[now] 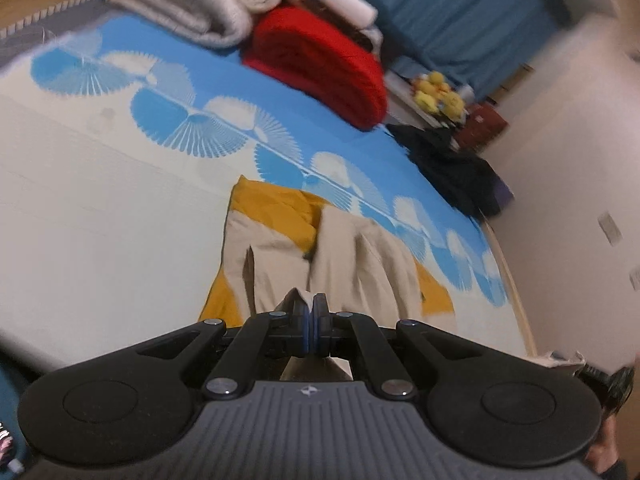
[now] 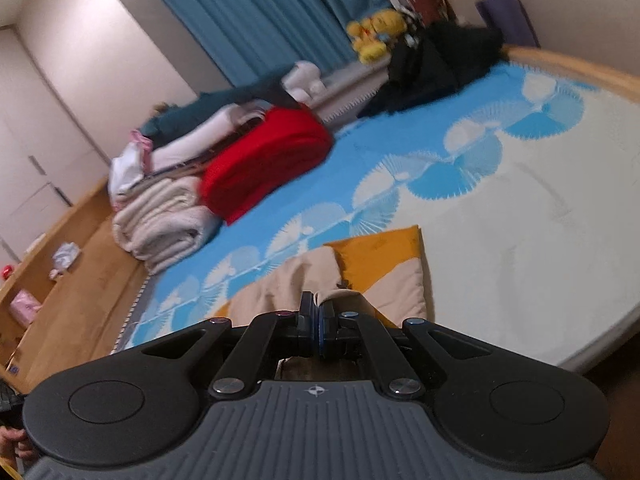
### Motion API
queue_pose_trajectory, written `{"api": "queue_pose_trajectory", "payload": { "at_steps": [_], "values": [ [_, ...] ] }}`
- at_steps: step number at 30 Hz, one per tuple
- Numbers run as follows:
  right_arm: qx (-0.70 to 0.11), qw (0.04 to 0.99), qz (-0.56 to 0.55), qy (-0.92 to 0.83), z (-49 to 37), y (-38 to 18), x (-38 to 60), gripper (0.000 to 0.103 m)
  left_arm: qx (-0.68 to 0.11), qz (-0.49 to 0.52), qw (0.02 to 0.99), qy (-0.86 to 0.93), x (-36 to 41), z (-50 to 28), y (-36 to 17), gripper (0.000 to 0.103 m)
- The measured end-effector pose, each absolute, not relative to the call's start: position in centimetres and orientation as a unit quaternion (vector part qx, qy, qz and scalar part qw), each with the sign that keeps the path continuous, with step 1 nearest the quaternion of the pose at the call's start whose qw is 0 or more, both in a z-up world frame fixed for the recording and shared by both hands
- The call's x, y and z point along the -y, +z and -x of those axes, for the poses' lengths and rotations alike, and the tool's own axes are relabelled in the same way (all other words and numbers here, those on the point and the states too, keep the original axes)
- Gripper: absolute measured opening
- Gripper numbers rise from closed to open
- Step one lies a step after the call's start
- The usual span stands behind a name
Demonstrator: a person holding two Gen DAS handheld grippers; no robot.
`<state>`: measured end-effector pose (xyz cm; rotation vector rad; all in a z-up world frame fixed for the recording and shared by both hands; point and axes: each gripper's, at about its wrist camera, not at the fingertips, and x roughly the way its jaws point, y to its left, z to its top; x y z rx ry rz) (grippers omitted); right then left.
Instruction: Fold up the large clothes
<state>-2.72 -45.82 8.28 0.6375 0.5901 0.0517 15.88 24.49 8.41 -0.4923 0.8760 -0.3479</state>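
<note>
A blue-and-white patterned bed cover is filling both views; a red folded blanket is sitting at 12 o'clock; the beige-and-mustard garment is lying at 6 o'clock, near the bed's edge; the left gripper and right gripper are each pinching beige fabric, jaws closed.

Both wrist views tilted, low and close over the bed, sharing the red blanket
</note>
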Motion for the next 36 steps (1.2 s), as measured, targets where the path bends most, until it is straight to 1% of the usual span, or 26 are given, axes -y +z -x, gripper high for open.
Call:
{"api": "queue_pose_trajectory", "payload": {
  "at_steps": [3, 4, 5, 6, 7, 8, 10, 12, 14, 16, 18, 20, 22, 24, 30, 36],
  "values": [
    [-0.309, 0.898, -0.312, 0.008, -4.0, 5.8, 46.2, 0.003, -0.432, 0.272, 0.849, -0.137, -24.0, -22.7, 4.5, 0.008],
    [-0.316, 0.896, -0.313, -0.006, -6.1, 4.9, 46.3, 0.007, -0.435, 0.280, 0.847, -0.125, -23.9, -24.6, 3.3, 0.014],
    [-0.319, 0.894, -0.311, -0.031, -8.5, 4.0, 46.6, 0.015, -0.435, 0.284, 0.847, -0.113, -23.8, -26.2, 2.2, 0.019],
    [-0.316, 0.897, -0.306, -0.051, -10.1, 3.4, 46.7, 0.019, -0.430, 0.287, 0.850, -0.102, -23.8, -27.1, 1.5, 0.032],
    [-0.305, 0.902, -0.294, -0.079, -11.7, 2.8, 46.8, 0.019, -0.421, 0.294, 0.853, -0.091, -23.9, -27.7, 0.7, 0.043],
    [-0.298, 0.907, -0.282, -0.092, -12.7, 2.3, 46.6, 0.020, -0.419, 0.297, 0.853, -0.086, -24.1, -27.9, 0.1, 0.045],
    [-0.293, 0.909, -0.272, -0.116, -14.1, 0.9, 46.9, 0.024, -0.431, 0.300, 0.848, -0.067, -24.5, -28.1, -0.3, 0.046],
    [-0.291, 0.904, -0.292, -0.113, -14.1, -1.3, 47.2, 0.024, -0.424, 0.297, 0.853, -0.061, -24.7, -27.8, -0.4, 0.048],
    [-0.349, 0.881, -0.297, -0.119, -15.0, -3.4, 47.4, 0.026, -0.431, 0.266, 0.860, -0.065, -24.3, -27.8, -0.7, 0.048],
    [-0.351, 0.881, -0.302, -0.096, -15.5, -4.0, 47.0, 0.026, -0.444, 0.218, 0.867, -0.064, -23.3, -27.8, -1.3, 0.048],
    [-0.369, 0.882, -0.283, -0.074, -16.4, -4.5, 46.2, 0.034, -0.457, 0.187, 0.867, -0.061, -22.6, -28.0, -2.1, 0.049],
    [-0.386, 0.880, -0.270, -0.063, -16.9, -5.2, 45.5, 0.050, -0.463, 0.175, 0.867, -0.056, -22.3, -28.1, -2.7, 0.054],
    [-0.401, 0.876, -0.263, -0.053, -17.3, -6.1, 44.9, 0.054, -0.469, 0.170, 0.865, -0.049, -22.0, -28.3, -3.4, 0.060],
    [-0.423, 0.871, -0.244, -0.059, -17.4, -6.9, 44.6, 0.054, -0.474, 0.164, 0.864, -0.042, -21.8, -28.6, -3.9, 0.062],
    [-0.448, 0.862, -0.227, -0.074, -17.8, -8.5, 44.6, 0.054, -0.495, 0.154, 0.855, -0.024, -20.7, -29.9, -5.3, 0.062],
    [-0.473, 0.856, -0.194, -0.080, -18.5, -9.6, 43.8, 0.054, -0.501, 0.108, 0.858, -0.023, -18.6, -30.6, -6.3, 0.062]
  ]
}}
